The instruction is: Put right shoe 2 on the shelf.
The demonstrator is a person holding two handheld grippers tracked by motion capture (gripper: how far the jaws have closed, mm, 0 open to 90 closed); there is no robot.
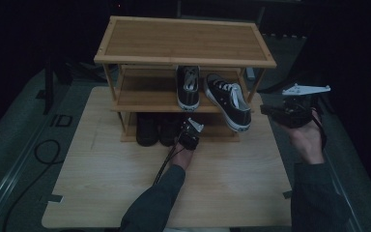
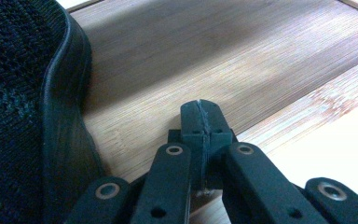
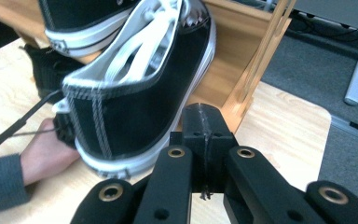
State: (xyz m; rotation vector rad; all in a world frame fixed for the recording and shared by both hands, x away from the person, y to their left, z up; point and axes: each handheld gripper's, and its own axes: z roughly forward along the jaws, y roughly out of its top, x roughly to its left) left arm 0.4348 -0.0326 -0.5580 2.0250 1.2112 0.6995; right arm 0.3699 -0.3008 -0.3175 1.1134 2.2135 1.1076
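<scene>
On the light wooden counter (image 1: 232, 183) stands a three-tier bamboo shoe rack (image 1: 183, 41), with grey flooring around the counter and a room behind so dark that little can be made out there. A black cable (image 1: 38, 150) loops over the floor at the left. Two black sneakers with white soles sit on the middle shelf (image 1: 140, 92): one sneaker (image 1: 188, 87) lies straight with its heel toward the person, and the angled sneaker (image 1: 229, 101) beside it hangs its heel past the shelf's front edge. Dark shoes (image 1: 154, 128) on the bottom shelf sit in shadow, and their shape is hard to read. The left hand-held gripper (image 1: 192, 126) reaches low to the bottom shelf, its jaws pressed fully together on nothing; in the left gripper view they rest just above bare bamboo, close beside a black mesh shoe (image 2: 23, 116) that is cut off by the frame. The right hand-held gripper (image 1: 270, 110) hovers off the rack's right end, near the angled sneaker but apart from it, jaws closed tight and empty. In the right gripper view that sneaker is partly blurred, and the person's left hand (image 3: 46, 154) shows under it.
</scene>
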